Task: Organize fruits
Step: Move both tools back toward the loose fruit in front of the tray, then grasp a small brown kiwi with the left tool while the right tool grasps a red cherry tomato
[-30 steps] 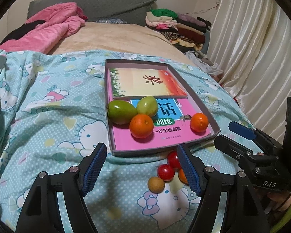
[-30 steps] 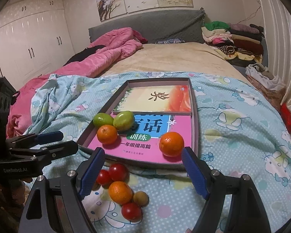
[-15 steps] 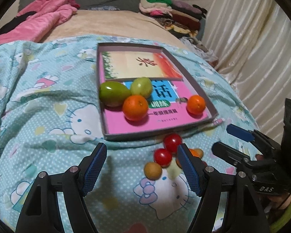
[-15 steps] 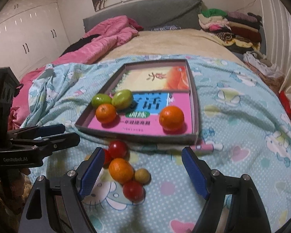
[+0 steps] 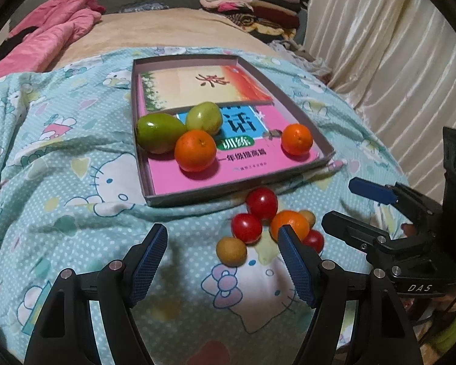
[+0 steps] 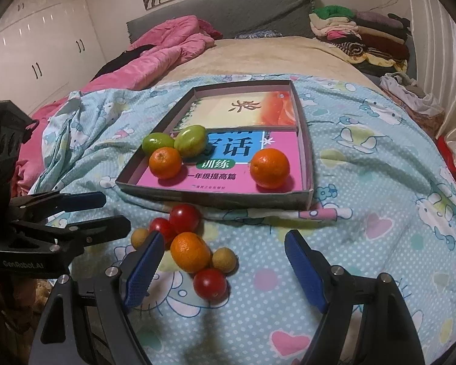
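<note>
A shallow cardboard tray (image 5: 228, 187) (image 6: 215, 199) lined with books lies on the bed. In it are two green fruits (image 5: 158, 132) (image 6: 191, 140) and two oranges (image 5: 195, 150) (image 6: 269, 168). In front of the tray a loose cluster rests on the blanket: an orange (image 6: 190, 252) (image 5: 289, 223), red tomatoes (image 5: 262, 203) (image 6: 210, 283) and small brown fruits (image 5: 231, 251) (image 6: 224, 260). My left gripper (image 5: 222, 240) is open above the blanket, left of the cluster, nothing between its pads. My right gripper (image 6: 223, 248) is open, poised over the cluster, touching none of it.
The blue cartoon-print blanket (image 6: 380, 197) covers the bed's near part. A pink quilt (image 6: 167, 48) lies far left, folded clothes (image 6: 361, 36) are stacked far right, and curtains (image 5: 395, 60) hang beside the bed. White wardrobes (image 6: 39, 45) line the left wall.
Both views have tipped downward, so the tray and the loose fruit sit higher in frame and closer. Both grippers keep the same opening. No fruit has moved.
</note>
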### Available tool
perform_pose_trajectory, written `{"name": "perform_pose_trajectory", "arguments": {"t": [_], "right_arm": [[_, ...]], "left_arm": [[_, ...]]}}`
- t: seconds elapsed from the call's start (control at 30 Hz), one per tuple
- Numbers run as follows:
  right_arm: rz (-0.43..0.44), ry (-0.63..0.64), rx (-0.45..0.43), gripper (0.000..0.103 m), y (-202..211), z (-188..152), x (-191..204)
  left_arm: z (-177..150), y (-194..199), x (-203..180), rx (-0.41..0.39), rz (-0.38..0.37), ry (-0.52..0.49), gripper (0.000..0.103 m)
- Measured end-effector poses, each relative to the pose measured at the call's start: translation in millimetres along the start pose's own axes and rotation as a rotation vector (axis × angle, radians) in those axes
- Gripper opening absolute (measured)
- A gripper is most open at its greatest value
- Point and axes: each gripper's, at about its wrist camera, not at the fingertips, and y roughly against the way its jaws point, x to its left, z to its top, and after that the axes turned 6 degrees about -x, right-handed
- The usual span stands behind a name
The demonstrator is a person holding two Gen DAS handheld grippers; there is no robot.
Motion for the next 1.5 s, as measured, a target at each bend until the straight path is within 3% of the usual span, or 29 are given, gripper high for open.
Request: {"name": "perform_pose_trajectory", "arguments": {"t": [0.4,0.73,0.87,1.17,1.5], "right_arm": [[-0.027,-0.005,0.080,0.081,-10.5,-9.0,-1.0],[-0.028,0.016,0.147,0.080,-19.1,-16.3,4.2],[-0.021,0.015,0.190,0.061,-26.1,-20.1,3.8],[0.024,0.044,0.243,0.037,-36.2,-25.2,12.1],[0.049,0.038,0.255,0.033,-43.5,-26.4,13.4]], "left_arm": [[-7.4,-13.5,-4.7,0.077,-0.034,-0.024,0.076],[-9.3,-18.4,-4.1,0.090,-0.039,-0.023,0.073],[-10.4,-22.5,-4.4,0.102,-0.032,-0.027,0.069],[-11.5,-30.1,-8.7,0.121,-0.044,-0.040,0.066],[-10.3,-37.4,-2.0,0.140,-0.060,-0.010,0.059]]}}
